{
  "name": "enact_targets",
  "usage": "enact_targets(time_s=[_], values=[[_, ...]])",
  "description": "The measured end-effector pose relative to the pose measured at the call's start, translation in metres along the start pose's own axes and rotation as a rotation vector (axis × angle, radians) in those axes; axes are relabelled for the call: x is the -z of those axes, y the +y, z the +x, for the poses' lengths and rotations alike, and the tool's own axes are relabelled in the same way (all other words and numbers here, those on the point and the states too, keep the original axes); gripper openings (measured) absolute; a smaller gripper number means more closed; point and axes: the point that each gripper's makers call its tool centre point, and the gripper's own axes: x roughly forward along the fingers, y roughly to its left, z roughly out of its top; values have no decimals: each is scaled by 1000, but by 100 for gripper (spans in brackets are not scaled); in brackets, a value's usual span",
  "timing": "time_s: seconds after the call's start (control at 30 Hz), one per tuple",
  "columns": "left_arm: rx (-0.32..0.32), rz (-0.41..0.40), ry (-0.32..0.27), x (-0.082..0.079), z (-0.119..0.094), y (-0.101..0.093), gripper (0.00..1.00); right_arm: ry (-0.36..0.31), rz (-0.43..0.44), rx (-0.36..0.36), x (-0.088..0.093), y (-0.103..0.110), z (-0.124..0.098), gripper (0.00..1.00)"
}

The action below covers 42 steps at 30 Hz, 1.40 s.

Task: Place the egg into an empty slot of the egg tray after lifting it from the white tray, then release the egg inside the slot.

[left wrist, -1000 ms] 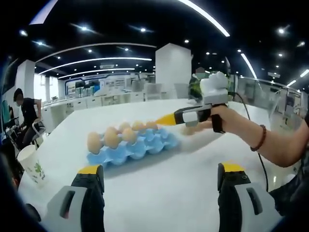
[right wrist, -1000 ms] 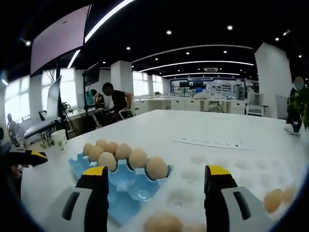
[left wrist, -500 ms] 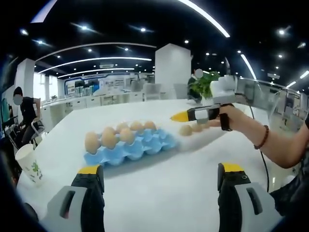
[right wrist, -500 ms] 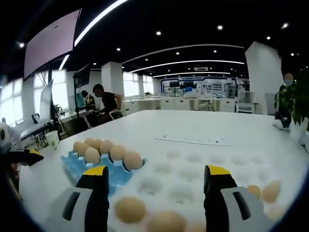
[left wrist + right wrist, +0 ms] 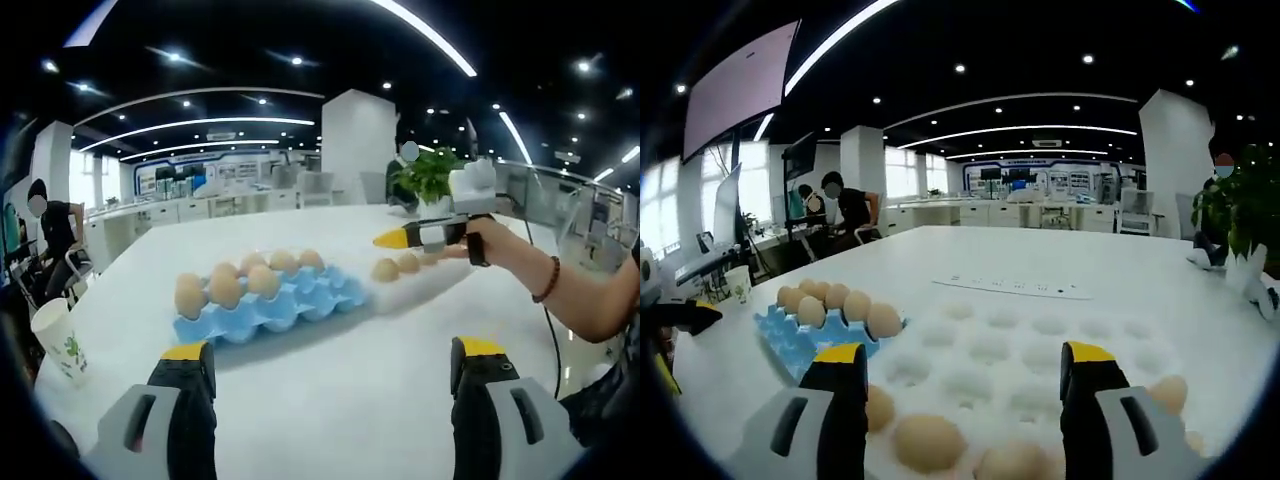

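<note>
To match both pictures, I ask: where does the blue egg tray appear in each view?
Left gripper view: the blue egg tray lies left of centre, beyond the tongs.
Right gripper view: it lies at lower left, beside the white tray.
Shared landmark: the paper cup.

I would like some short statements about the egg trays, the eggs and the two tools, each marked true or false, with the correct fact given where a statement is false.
1. The blue egg tray holds several eggs along one side. True.
2. The right tool is shut on an egg. False: its jaws stand apart with nothing between them, above the white tray.
3. Some eggs lie in the white tray near the right tool. True.
4. The blue egg tray is full. False: many slots nearer the left tool are empty.
5. A paper cup stands on the table. True.
</note>
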Motion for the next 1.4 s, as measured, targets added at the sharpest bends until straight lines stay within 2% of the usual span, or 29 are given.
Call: enact_targets(time_s=[0.43,0.77,1.23,1.4], values=[[2,8,5,0,3,-2,100,8,20,67,6,-40,-15,79],[3,20,17,3,2,-4,100,23,45,120,15,-66,-22,73],[-4,18,7,1,-1,-4,100,70,87,183,30,-90,-18,41],[-11,17,8,2,-1,-3,100,119,24,235,38,-93,-18,34]])
